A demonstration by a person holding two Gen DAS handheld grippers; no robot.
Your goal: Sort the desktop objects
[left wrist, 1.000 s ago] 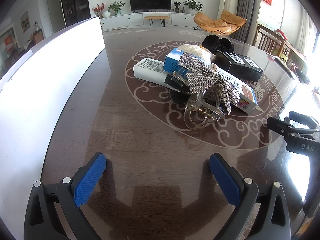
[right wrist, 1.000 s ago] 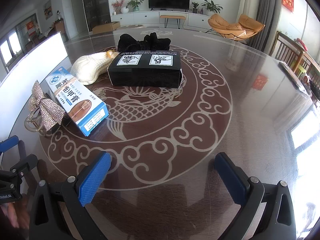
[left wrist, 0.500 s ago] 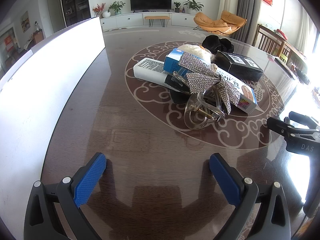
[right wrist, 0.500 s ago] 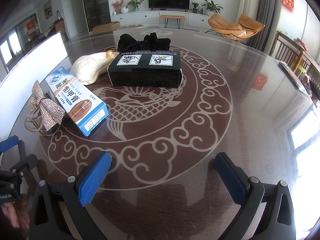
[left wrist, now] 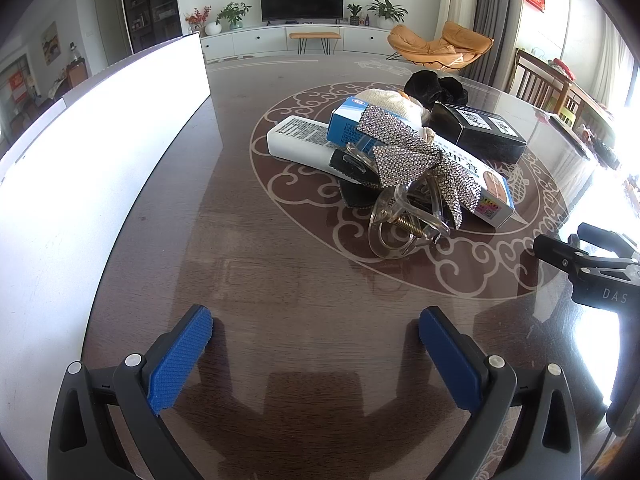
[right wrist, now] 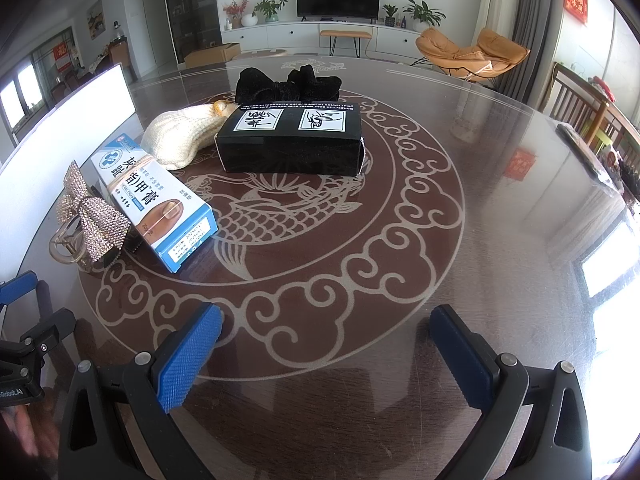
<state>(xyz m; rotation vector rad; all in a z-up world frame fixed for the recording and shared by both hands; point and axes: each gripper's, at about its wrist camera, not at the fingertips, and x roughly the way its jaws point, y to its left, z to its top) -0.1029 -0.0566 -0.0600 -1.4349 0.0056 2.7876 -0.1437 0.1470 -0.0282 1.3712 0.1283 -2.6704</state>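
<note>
While both tools hover low over the dark brown glossy round table [right wrist: 500, 208] with its pale fish-and-cloud inlay, nothing looks sorted yet. The left gripper [left wrist: 316, 344] has its 2 blue-padded fingers spread wide with nothing between them, and the right gripper [right wrist: 326, 338] is likewise spread and empty.

All the desktop objects sit in 1 loose cluster near the middle of the inlay. The rhinestone-covered bow hair clip with a clear plastic claw [left wrist: 404, 184] lies nearest the left gripper, leaning against the blue-and-white cardboard ointment box [right wrist: 154, 196]. Under or just behind these, the left wrist view shows a white rectangular box with printed text [left wrist: 298, 140], touching a small flat black item whose nature I cannot tell. Further back lie a cream knitted soft piece [right wrist: 180, 140], a black rectangular box with 2 white labels [right wrist: 292, 144], and a black velvet scrunchie-like bundle [right wrist: 288, 84] behind that box.

A long white panel [left wrist: 100, 152] stands along the table's left edge; whether it is a bin wall I cannot tell.

My judgement: the task is at its start, with every item left to move, and the hair clip is the closest candidate for the left gripper.
</note>
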